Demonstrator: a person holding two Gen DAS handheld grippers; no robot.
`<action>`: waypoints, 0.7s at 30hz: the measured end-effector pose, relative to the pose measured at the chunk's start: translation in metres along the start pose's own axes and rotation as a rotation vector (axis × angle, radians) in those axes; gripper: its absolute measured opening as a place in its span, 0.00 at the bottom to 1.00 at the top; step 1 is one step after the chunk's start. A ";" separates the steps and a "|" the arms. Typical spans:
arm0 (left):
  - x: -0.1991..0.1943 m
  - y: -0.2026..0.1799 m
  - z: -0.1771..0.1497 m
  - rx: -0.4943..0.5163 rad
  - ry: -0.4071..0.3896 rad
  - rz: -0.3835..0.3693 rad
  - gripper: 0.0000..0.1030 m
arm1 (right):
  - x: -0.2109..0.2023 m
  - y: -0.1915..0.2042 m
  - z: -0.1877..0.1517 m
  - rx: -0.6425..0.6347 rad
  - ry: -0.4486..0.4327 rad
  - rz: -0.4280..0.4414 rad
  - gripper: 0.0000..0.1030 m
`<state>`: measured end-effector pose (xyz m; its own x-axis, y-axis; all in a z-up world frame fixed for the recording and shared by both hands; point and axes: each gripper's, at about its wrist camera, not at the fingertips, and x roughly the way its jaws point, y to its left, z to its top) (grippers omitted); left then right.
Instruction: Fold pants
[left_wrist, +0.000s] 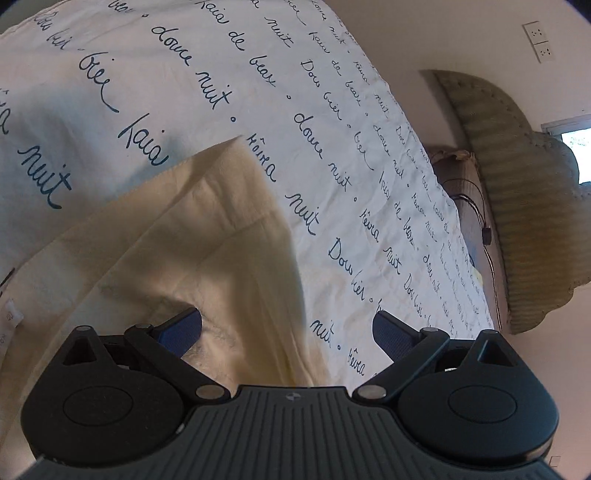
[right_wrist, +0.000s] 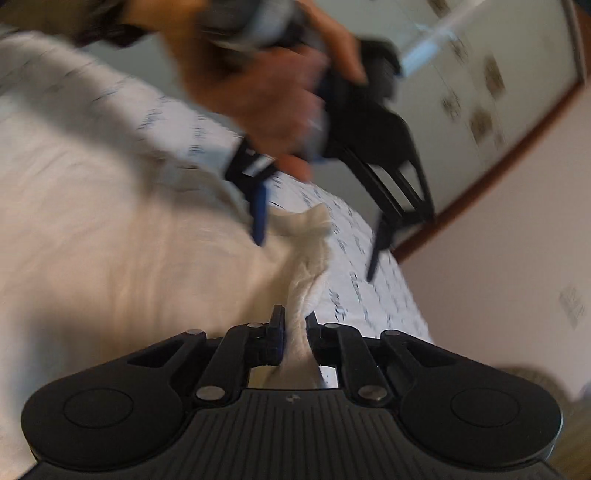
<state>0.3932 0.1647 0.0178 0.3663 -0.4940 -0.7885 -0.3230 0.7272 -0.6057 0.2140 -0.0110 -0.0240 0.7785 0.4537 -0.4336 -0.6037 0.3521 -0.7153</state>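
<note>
The cream pants (left_wrist: 177, 236) lie on the bed's white sheet with blue handwriting (left_wrist: 295, 92). My left gripper (left_wrist: 286, 328) is open, its blue pads wide apart just above the pants' edge, holding nothing. In the right wrist view my right gripper (right_wrist: 293, 325) is shut on a bunched fold of the pants (right_wrist: 122, 240), which spread away to the left. The left gripper (right_wrist: 317, 240) also shows there, open above the cloth's edge, held by a hand (right_wrist: 255, 92). That view is blurred.
A green padded headboard (left_wrist: 517, 192) and a pillow (left_wrist: 458, 173) stand at the bed's far end, with a black cable (left_wrist: 484, 229) beside it. Wall sockets (left_wrist: 539, 40) are on the wall. A wardrobe with a brown frame (right_wrist: 491, 81) stands beyond the bed.
</note>
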 end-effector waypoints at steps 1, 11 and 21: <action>0.001 0.002 -0.001 0.004 0.002 0.001 0.79 | -0.002 0.007 -0.001 -0.038 -0.004 -0.017 0.09; -0.069 0.006 -0.101 0.266 -0.327 0.005 0.07 | -0.017 -0.007 -0.011 0.147 0.047 0.017 0.10; -0.120 0.043 -0.220 0.454 -0.608 -0.003 0.09 | -0.077 -0.013 -0.049 0.084 0.230 0.054 0.30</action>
<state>0.1434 0.1509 0.0628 0.8257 -0.2426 -0.5093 0.0220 0.9160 -0.4006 0.1701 -0.0910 -0.0080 0.7578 0.2789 -0.5898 -0.6498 0.4042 -0.6438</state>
